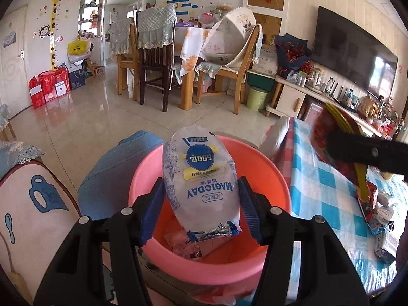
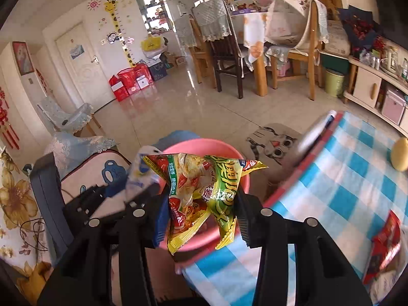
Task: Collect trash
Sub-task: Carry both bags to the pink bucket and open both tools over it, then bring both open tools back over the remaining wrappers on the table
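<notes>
My left gripper (image 1: 201, 204) is shut on a white and blue MAGICDAY wrapper (image 1: 201, 178) and holds it over the pink basin (image 1: 142, 178). A crumpled pink wrapper (image 1: 182, 244) lies on the basin's floor. My right gripper (image 2: 199, 209) is shut on a yellow, green and red snack packet (image 2: 201, 191) above the near rim of the pink basin (image 2: 199, 145). The right gripper with its packet also shows at the right edge of the left wrist view (image 1: 339, 148). The left gripper and its white wrapper show blurred at the left of the right wrist view (image 2: 137, 176).
A table with a blue and white checked cloth (image 1: 318, 193) stands to the right, with more wrappers (image 1: 377, 214) on it. A red packet (image 2: 382, 244) and a yellow fruit (image 2: 400, 153) lie on the cloth. A cushioned seat (image 1: 33, 204) is at left. Dining chairs (image 1: 155, 58) stand farther off.
</notes>
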`<state>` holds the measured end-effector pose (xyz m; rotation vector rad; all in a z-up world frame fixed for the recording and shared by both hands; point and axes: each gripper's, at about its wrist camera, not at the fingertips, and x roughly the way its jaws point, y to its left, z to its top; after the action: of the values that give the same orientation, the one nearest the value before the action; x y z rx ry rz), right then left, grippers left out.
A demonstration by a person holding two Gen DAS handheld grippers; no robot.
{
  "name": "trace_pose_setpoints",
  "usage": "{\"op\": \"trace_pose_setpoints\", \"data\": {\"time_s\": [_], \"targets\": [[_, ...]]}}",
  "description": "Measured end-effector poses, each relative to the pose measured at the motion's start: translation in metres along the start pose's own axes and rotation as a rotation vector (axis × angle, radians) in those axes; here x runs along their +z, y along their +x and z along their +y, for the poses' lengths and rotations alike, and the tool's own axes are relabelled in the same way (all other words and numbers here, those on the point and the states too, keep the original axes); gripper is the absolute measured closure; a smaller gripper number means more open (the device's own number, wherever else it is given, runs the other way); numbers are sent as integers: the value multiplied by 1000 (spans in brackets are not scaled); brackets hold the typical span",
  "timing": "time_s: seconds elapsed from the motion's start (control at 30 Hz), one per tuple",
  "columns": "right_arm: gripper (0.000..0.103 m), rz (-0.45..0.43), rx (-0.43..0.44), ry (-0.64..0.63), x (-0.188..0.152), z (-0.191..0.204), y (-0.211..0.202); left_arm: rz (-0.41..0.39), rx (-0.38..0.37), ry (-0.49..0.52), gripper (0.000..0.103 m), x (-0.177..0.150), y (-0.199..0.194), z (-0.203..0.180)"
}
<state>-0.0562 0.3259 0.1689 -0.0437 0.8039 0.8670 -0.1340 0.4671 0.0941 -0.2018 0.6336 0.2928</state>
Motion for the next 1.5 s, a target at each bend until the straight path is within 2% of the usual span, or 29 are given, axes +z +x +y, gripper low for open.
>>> {"op": "trace_pose_setpoints", "data": {"time_s": [0.13, 0.2, 0.23, 0.27, 0.33, 0.5, 0.57, 0.87, 1.07, 1.17, 1.27, 1.33, 1.4, 1.5], "targets": [[54, 1, 16, -3, 13, 3, 31, 34, 8, -1, 44, -3, 21, 1], [42, 25, 11, 25, 11, -4, 43, 69, 21, -6, 43, -4, 34, 3], [24, 29, 3, 45, 10, -8, 47, 87, 26, -5, 40, -5, 40, 3], [17, 24, -1, 65, 7, -12, 47, 99, 31, -6, 31, -6, 42, 4], [17, 6, 4, 113, -1, -24, 42, 111, 37, -20, 21, -9, 45, 7], [12, -56, -58, 173, -22, -53, 3, 88, 57, -15, 19, -15, 32, 11], [11, -75, -110, 167, -29, -61, -12, 73, 28, -24, 19, -16, 23, 13], [10, -162, -255, 124, -61, -92, -87, -109, -53, -85, 16, -16, -29, 14], [7, -230, -318, 8, -84, -94, -128, -181, -69, -98, 15, -9, -53, -2], [6, -254, -320, 18, -89, -102, -144, -207, -101, -91, 15, -7, -65, -18], [5, -288, -310, 41, -91, -109, -164, -194, -106, -61, 15, -6, -74, -36], [5, -323, -324, 43, -92, -113, -179, -165, -48, -5, 15, -3, -77, -54], [5, -345, -356, 32, -95, -115, -194, -182, -15, 43, 15, -3, -83, -69], [5, -357, -422, 40, -98, -129, -213, -171, -22, 112, 15, -4, -87, -91]]}}
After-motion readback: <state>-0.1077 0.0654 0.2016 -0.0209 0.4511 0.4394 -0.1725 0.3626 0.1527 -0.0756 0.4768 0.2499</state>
